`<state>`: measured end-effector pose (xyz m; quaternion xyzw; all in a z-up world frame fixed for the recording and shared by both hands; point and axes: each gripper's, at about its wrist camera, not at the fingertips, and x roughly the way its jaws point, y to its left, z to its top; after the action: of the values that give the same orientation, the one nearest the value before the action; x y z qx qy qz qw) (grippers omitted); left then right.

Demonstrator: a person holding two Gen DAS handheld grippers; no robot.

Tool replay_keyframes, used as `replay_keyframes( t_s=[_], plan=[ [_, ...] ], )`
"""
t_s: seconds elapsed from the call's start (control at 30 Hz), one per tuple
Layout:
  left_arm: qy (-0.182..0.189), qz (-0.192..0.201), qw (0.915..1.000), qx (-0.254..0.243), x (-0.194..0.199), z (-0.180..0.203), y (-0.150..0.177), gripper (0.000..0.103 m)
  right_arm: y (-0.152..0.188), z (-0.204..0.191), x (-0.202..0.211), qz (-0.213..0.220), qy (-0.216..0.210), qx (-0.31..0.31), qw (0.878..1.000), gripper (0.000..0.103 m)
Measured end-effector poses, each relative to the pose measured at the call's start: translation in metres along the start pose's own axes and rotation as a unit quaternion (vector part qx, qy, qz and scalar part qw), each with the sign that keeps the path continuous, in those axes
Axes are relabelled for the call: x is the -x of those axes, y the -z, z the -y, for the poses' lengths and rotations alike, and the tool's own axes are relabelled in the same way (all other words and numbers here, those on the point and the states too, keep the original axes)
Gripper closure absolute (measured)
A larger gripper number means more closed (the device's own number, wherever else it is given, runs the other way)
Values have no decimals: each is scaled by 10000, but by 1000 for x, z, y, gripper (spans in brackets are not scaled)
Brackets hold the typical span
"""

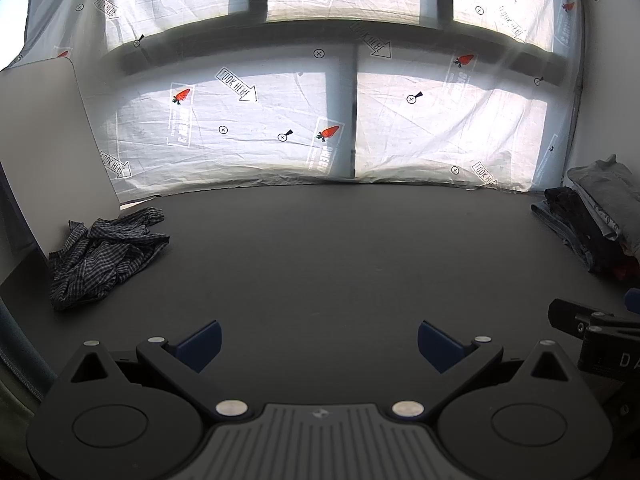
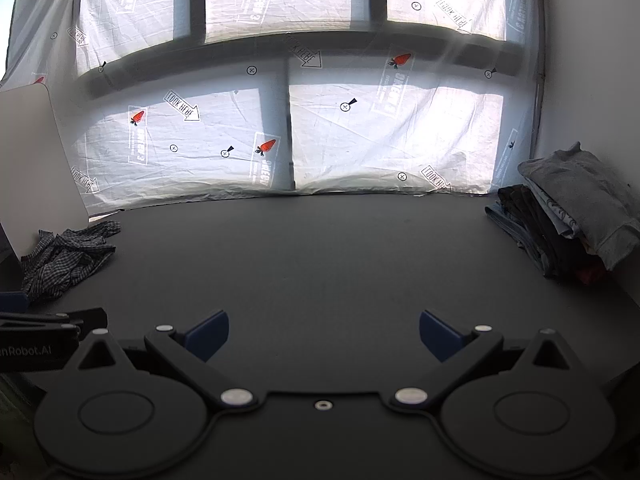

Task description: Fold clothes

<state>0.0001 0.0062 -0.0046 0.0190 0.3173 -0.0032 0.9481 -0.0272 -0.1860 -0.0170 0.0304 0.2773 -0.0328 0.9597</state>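
Both the left gripper [image 1: 318, 346] and right gripper [image 2: 324, 336] are hovering spread wide, empty, over the dark matte table [image 1: 320, 248]; a crumpled blue-checked cotton shirt [image 1: 104, 252] is lying at ten o'clock, a stack of folded garments [image 2: 568, 220] at two.

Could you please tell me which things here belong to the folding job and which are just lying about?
Job:
checked shirt, crumpled
stack of folded clothes
left gripper, open
right gripper, open

Lying about:
white board
printed sheet over the window

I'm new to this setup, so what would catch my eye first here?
First, the bright sheet with carrot prints hung behind the table. Next, a crumpled checked garment at the table's far left and a stack of folded clothes at its far right. Both claws hover open, empty.
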Motion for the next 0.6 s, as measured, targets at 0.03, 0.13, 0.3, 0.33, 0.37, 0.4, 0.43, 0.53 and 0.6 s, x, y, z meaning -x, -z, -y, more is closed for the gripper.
replay_keyframes(
  t_s=[0.03,0.13,0.3,0.33,0.37,0.4,0.43,0.53,0.6],
  plan=[
    [-2,-21,10000,0,0,-1,1,0,0,1,-1,-5,10,-17,10000,0],
    [-16,-85,10000,-23,0,-2,4,0,-1,1,-3,-33,53,-65,10000,0],
    [37,-286,9996,74,-12,5,4,0,-1,16,-16,-127,111,-157,9997,0],
    [24,-292,9995,106,-16,9,0,0,-3,20,-19,-140,108,-163,9997,0],
    [11,-297,9995,138,-20,14,-3,0,-5,24,-23,-128,122,-140,9997,0],
    [-3,-302,9994,170,-24,18,-6,0,-8,29,-27,-114,136,-116,9998,0],
    [-16,-308,9993,203,-28,23,-10,0,-11,34,-32,-87,152,-87,9998,0],
    [-27,-406,9988,272,-45,40,-22,0,-22,50,-51,10,198,-43,9998,0],
    [-21,-486,9984,296,-56,50,-30,0,-31,61,-64,49,209,-63,9998,0]
  ],
)
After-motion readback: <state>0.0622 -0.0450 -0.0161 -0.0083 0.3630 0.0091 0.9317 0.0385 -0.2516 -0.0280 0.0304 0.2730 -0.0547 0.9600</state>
